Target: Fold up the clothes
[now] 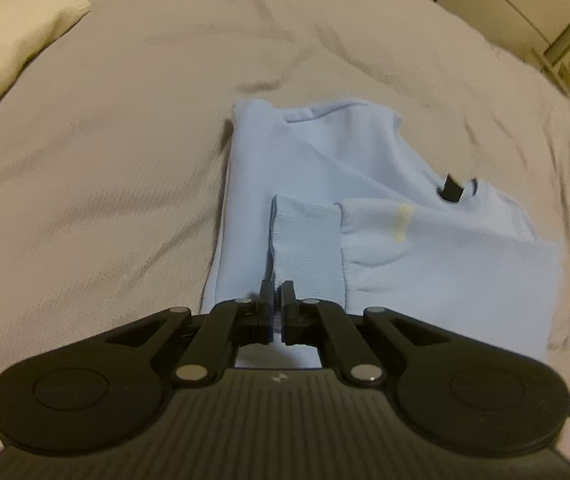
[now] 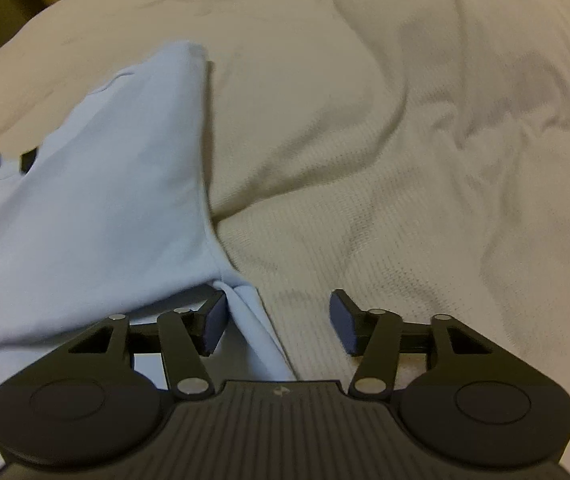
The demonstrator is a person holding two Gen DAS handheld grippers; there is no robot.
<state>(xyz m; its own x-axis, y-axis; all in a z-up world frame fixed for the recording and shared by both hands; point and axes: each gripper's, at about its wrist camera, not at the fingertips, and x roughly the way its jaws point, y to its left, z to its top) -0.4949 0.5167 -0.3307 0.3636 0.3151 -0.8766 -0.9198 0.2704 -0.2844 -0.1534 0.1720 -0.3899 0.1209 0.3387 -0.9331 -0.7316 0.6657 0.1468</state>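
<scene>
A light blue sweatshirt (image 1: 305, 168) lies partly folded on a bed covered with a beige bedspread (image 1: 105, 160) that has a fine woven texture and many soft wrinkles. In the left wrist view, the garment sits in the middle and to the right, with one sleeve laid across the body. The ribbed cuff (image 1: 309, 240) of this sleeve points toward the camera. A small black tag (image 1: 451, 188) shows at the neck opening, and a pale yellow mark (image 1: 401, 220) is on the sleeve near the cuff.

The left gripper (image 1: 276, 296) points steeply down, and its jaws are pressed together on the edge of the ribbed cuff, with a thin strip of blue fabric visible between them. A cream pillow (image 1: 13, 40) lies at the far left corner of the bed. At the upper right there is a light floor and some furniture, too blurred to identify.

In the right wrist view, the sweatshirt (image 2: 105, 200) fills the left side and its folded edge runs down toward the gripper. The right gripper (image 2: 279, 320) has its jaws spread apart. A fold of the blue fabric (image 2: 253, 320) lies just beside the left pad (image 2: 215, 320), between the two jaws, but the right pad (image 2: 343, 324) stands clear of it over the bare bedspread. Whether the left pad touches the cloth I cannot tell.
</scene>
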